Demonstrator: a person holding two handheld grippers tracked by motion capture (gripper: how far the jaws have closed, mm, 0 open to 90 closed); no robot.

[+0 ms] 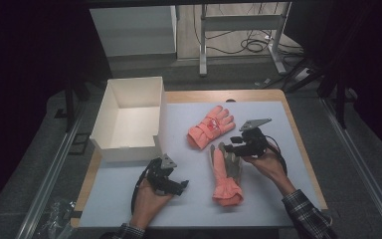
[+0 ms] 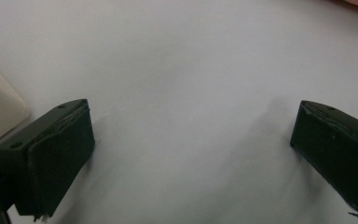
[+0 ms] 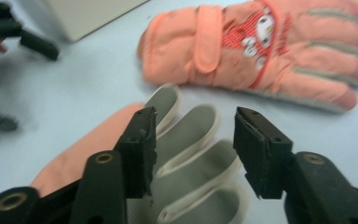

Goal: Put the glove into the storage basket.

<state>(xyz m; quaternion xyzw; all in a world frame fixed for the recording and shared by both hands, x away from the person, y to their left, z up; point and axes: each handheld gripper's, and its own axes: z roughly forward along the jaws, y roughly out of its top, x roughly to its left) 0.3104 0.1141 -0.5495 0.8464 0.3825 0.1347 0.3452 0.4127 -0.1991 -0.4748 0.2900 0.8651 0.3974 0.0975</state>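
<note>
Gloves, two, orange, on pale blue table cover (image 1: 129,194). Near glove (image 1: 226,174), grey palm up, under right gripper (image 3: 193,140), jaws half apart above its fingers, gripping nothing. Far glove (image 3: 261,51), printed side up, just beyond. Left gripper (image 2: 191,149) wide open over bare cover. White box (image 1: 129,119) at left edge, cables on floor behind.

Table (image 1: 129,209) is seen from above and in front in the high view, box (image 1: 129,119) at upper left. Left gripper view is held close over bare table surface. Right gripper view is held close above the palm-up glove (image 3: 186,154); that glove (image 1: 226,174) is shared with the high view.
</note>
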